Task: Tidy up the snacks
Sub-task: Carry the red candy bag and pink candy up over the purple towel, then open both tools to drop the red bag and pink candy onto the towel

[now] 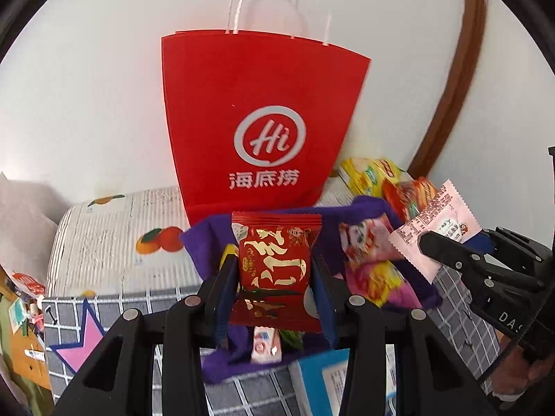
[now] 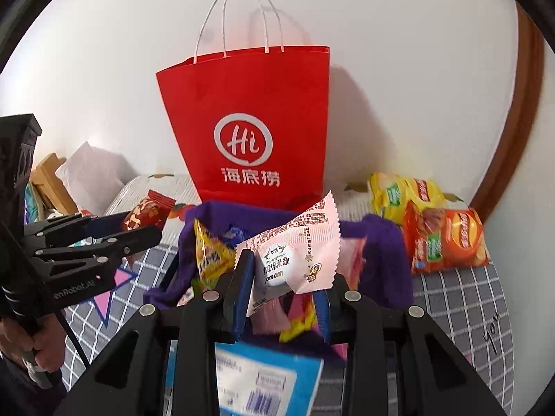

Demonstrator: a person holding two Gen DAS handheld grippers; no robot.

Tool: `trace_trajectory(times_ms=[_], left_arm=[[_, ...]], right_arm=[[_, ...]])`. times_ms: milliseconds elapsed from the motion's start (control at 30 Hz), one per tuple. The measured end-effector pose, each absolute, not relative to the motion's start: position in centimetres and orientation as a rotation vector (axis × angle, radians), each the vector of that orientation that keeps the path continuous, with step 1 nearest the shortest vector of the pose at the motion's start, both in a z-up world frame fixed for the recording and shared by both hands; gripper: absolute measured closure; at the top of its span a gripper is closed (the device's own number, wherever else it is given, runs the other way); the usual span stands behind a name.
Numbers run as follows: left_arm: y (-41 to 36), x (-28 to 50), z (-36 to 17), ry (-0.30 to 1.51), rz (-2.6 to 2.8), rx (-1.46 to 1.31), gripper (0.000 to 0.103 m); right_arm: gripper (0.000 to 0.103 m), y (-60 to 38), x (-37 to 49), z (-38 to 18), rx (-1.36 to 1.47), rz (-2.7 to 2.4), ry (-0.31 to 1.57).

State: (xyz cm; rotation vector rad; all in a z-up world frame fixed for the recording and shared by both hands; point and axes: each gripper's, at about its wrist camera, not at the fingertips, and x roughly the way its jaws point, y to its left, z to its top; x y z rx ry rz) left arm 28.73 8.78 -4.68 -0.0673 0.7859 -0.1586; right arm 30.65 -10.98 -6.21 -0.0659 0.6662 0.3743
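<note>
While the left wrist view looks toward the tall red paper carrier bag with white handles, the left hand-held gripper pinches a red foil snack packet with gold lettering, raised in front of the bag's base, above a purple cloth strewn with snacks.

Right wrist view: the right hand-held gripper clamps a pale pink crimped snack packet, also before the bag.

Step judged: carrying both packets to the bag. Next: lift over its rim, then release.
</note>
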Motion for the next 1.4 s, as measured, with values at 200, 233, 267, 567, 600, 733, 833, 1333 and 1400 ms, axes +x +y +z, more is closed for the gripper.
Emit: trace_trajectory(times_ms=[200,233,267,567,600,733,833,1333,1400], left_arm=[[9.7,30.7,-5.8,0.785,-0.141,-0.119,0.064],[9.8,30.8,-6.2,0.785,-0.136,-0.12,0.064],[9.8,31.0,-6.6,0.79,-0.13,-0.116,0.064],[10.0,32.0,-8.0,0.832,-0.121,-0.099,0.063],[10.0,32.2,-8.2,0.838,-0.12,-0.101,0.063],[9.9,32.5,-8.6,0.853,-0.122,-0.103,0.063],[10.0,32.6,-8.8,0.857,-0.119,-0.108,0.063],[10.1,33.1,-10.2,0.889,-0.111,-0.118,0.063],[10.1,33.2,-10.2,0.889,-0.108,-0.117,0.063]], right_arm=[[0.071,-9.8,33.8,-6.3,-0.067,0.387,0.664],[0.071,-9.5,34.3,-6.5,-0.066,0.395,0.667],[0.071,-9.3,34.6,-6.6,-0.066,0.4,0.669],[0.071,-8.8,36.7,-9.0,-0.06,0.418,0.689],[0.071,-8.8,36.9,-9.4,-0.06,0.416,0.698],[0.071,-9.2,37.7,-10.1,-0.069,0.408,0.718],[0.071,-9.4,38.0,-10.5,-0.065,0.405,0.732],[0.071,-8.7,38.7,-11.9,-0.084,0.41,0.787],[0.071,-8.6,38.8,-12.0,-0.087,0.41,0.793]])
